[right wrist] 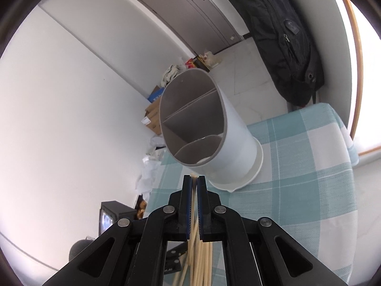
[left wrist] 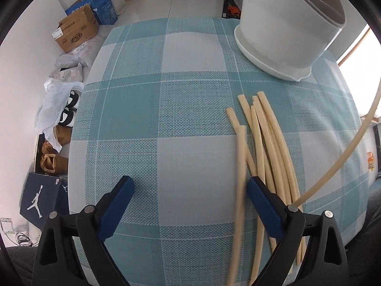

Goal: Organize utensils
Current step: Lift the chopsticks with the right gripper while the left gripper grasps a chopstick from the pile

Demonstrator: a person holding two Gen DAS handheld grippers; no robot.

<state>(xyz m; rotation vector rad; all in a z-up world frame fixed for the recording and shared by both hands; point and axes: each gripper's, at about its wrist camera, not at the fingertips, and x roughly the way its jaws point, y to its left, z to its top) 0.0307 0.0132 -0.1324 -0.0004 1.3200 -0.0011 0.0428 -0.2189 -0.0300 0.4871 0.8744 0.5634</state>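
Pinching one chopstick (right wrist: 194, 205) — its tip hidden — right gripper (right wrist: 194, 183).

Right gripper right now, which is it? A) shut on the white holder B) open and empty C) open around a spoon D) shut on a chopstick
D: the right gripper has its jaws pressed together on a pale chopstick whose tip shows between the pads, in front of the white holder.

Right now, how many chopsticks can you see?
7: five pale wooden chopsticks piled on the checked cloth, one blurred between the left tongs, one pinched in the right tongs. Others may hide.
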